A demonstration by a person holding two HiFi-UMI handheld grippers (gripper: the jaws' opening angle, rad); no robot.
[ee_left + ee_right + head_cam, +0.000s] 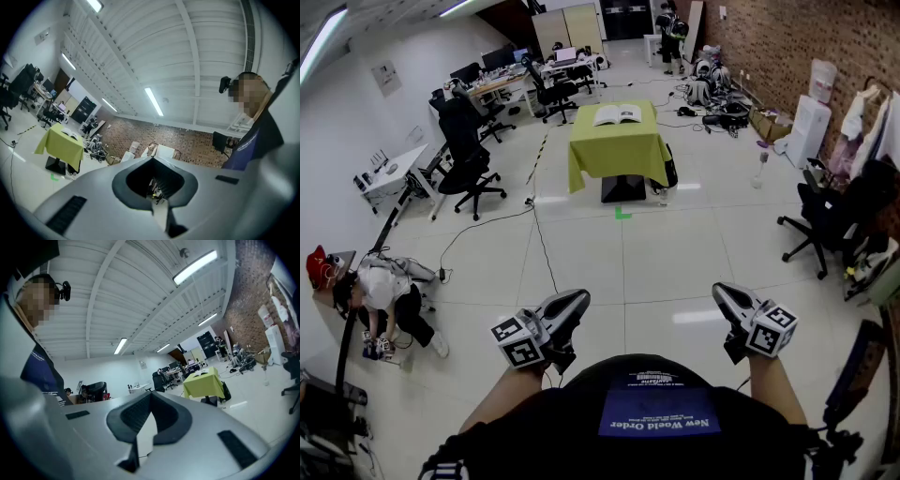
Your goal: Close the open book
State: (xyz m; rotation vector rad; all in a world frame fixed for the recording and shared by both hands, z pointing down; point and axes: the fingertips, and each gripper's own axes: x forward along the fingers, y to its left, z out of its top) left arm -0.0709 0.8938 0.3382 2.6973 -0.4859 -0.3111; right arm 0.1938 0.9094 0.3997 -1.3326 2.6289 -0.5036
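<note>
Left gripper [572, 305] and right gripper [724, 298] sit low near 6 o'clock, both squeezed closed with nothing inside. Far away at 12 o'clock, the open book [617, 114] lies on the green table [614, 155]. Best to walk right up first, then push 1 cover over gently

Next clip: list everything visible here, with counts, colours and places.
open book: one, white pages, on the draped table.
square table under yellow-green cloth: one, mid-room.
green tape mark: one, on the floor before the table.
black office chairs: at least three, left, back, right.
crouching person: one, white top, floor at left.
white water dispenser: one, by the brick wall.
left gripper: grey, shut, empty.
right gripper: grey, shut, empty.
</note>
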